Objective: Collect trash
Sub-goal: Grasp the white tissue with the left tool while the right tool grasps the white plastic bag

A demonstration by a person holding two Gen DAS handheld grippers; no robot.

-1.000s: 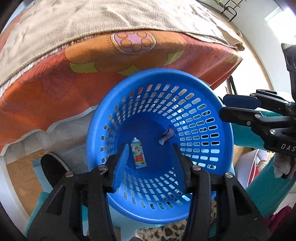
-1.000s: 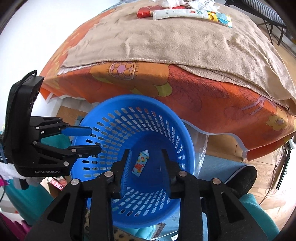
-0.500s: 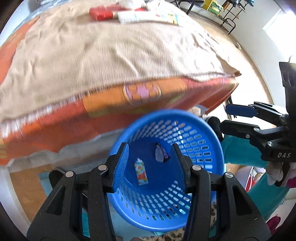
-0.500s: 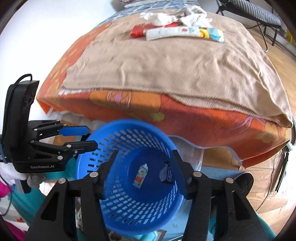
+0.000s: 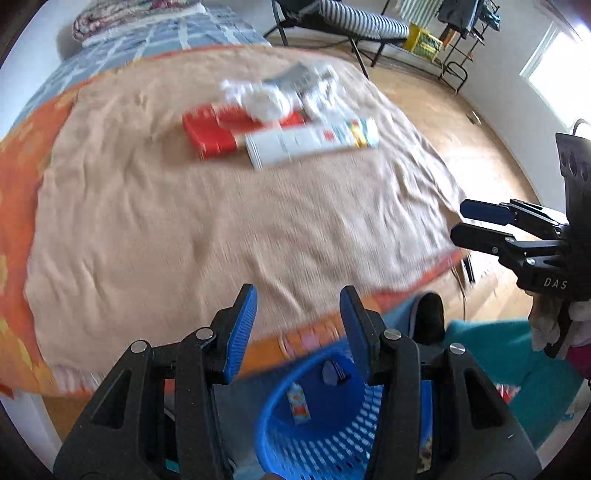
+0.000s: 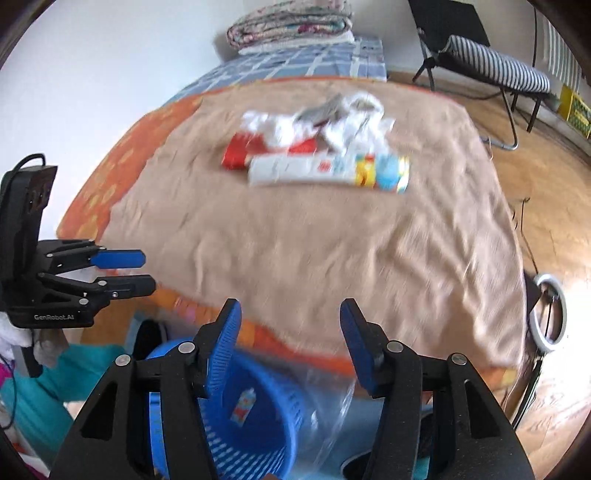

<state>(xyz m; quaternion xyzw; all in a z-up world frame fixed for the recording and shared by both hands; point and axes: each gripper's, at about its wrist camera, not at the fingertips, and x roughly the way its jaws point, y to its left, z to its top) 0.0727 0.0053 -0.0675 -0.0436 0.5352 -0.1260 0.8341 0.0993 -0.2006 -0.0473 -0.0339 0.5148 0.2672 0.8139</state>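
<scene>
Trash lies at the far side of the tan blanket [image 5: 184,229]: a red box [image 5: 210,133], a white tube-shaped box [image 5: 310,142] and crumpled white tissues [image 5: 266,98]; the same items show in the right wrist view, red box [image 6: 240,149], white box [image 6: 325,171], tissues [image 6: 343,114]. A blue basket [image 5: 321,435] [image 6: 258,417] stands below the bed edge and holds a small colourful carton [image 5: 299,406] and a dark wrapper [image 5: 332,371]. My left gripper [image 5: 298,325] and right gripper [image 6: 290,339] are open and empty, above the basket, pointing at the bed.
An orange flowered sheet [image 6: 110,173] covers the bed, with a blue checked cover [image 6: 295,62] and folded quilt [image 6: 291,22] at the far end. A striped folding chair [image 6: 491,66] stands on the wood floor [image 5: 461,140]. A ring light [image 6: 550,317] is at right.
Both grippers have tilted up from looking down into the basket to facing the bed top. The basket has dropped to the bottom of both views; the trash pile has come into view.
</scene>
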